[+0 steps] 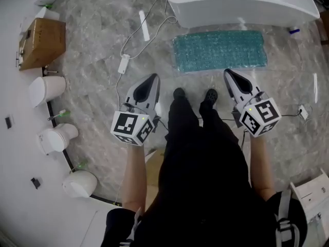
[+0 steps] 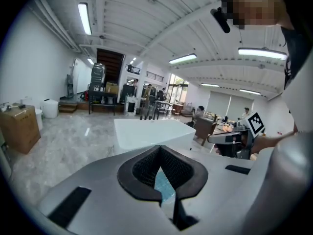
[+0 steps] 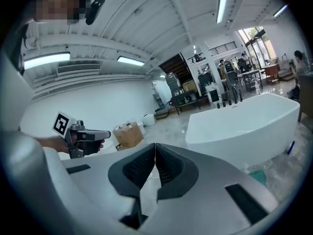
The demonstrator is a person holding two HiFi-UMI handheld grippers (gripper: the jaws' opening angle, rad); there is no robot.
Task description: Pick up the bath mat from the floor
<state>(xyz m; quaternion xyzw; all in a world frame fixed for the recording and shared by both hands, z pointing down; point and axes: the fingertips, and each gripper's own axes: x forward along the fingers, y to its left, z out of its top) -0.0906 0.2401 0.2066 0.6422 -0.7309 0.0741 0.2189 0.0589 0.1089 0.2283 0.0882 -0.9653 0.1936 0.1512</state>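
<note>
The teal bath mat lies flat on the marble floor, right in front of the white bathtub. My left gripper hovers short of the mat's near left corner, jaws shut and empty. My right gripper hovers just short of the mat's near edge, towards its right end, also shut with nothing in it. In the left gripper view the jaws meet at the tip and a sliver of the mat shows below them. The right gripper view shows its closed jaws, with a corner of the mat at the right.
A cardboard box and several white round containers line the left wall. A white cable with an adapter runs across the floor left of the mat. The person's feet stand between the grippers. A second small adapter lies at the right.
</note>
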